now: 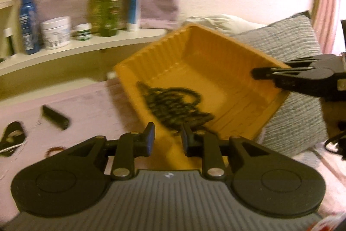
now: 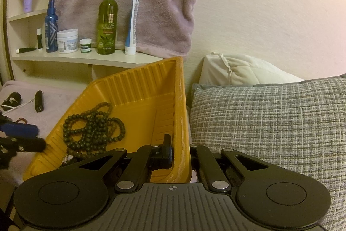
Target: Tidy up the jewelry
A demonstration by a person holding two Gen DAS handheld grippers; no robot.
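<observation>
A yellow ribbed tray (image 1: pixel 216 66) is held tilted above the pink bed cover. A dark green bead necklace (image 1: pixel 173 105) lies heaped in its low corner; it also shows in the right wrist view (image 2: pixel 93 129). My right gripper (image 2: pixel 179 151) is shut on the tray's (image 2: pixel 138 88) right wall, one finger inside and one outside; it enters the left wrist view at the right (image 1: pixel 257 73). My left gripper (image 1: pixel 167 138) is open, its fingers just in front of the tray's near edge, holding nothing; it shows at the left of the right wrist view (image 2: pixel 36 140).
A black stick-shaped case (image 1: pixel 56 117), a black strap item (image 1: pixel 13 138) and a small reddish bracelet (image 1: pixel 54 149) lie on the pink cover at left. A grey woven pillow (image 2: pixel 270 122) and a white pillow (image 2: pixel 237 70) sit right of the tray. A shelf (image 2: pixel 86 56) holds several bottles and jars.
</observation>
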